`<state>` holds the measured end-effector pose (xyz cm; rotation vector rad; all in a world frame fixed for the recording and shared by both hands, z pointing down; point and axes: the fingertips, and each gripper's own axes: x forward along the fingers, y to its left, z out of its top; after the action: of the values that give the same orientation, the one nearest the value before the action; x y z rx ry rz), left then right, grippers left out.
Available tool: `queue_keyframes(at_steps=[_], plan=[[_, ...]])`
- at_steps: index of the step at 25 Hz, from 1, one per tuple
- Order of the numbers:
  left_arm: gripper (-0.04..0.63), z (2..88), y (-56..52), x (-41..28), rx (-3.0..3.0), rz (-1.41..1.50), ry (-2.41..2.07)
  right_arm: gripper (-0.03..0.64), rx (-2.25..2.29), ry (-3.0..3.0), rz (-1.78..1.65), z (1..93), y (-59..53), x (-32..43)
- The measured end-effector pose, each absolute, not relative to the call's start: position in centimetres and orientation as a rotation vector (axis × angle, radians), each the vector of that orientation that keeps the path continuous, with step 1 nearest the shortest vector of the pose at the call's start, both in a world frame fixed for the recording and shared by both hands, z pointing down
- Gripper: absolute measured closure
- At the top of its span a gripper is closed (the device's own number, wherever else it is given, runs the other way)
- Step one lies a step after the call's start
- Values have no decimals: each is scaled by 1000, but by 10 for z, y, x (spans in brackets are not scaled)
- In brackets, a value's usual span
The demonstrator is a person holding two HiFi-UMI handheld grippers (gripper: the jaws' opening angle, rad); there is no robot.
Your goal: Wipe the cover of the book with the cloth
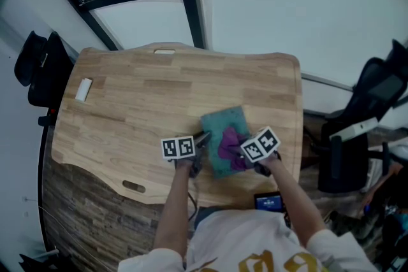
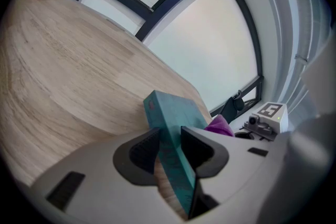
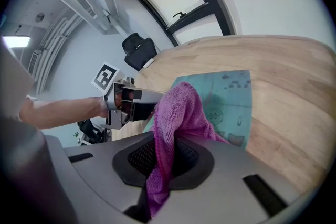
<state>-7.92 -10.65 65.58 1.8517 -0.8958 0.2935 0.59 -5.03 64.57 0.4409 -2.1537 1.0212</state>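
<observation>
no legible text, labels or numbers

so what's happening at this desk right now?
A person is working two handheld grippers. The left gripper has its jaws shut on the edge of the teal book on the wooden table, steadying it. The right gripper grips a purple cloth that appears to rest on the cover.
</observation>
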Motion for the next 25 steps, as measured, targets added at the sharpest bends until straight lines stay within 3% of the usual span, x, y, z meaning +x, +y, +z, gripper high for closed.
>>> queue_keyframes(at_steps=[25], plan=[[466, 653, -104, -79, 1851, 294, -895, 584, 716, -2188, 926, 641, -111, 16]])
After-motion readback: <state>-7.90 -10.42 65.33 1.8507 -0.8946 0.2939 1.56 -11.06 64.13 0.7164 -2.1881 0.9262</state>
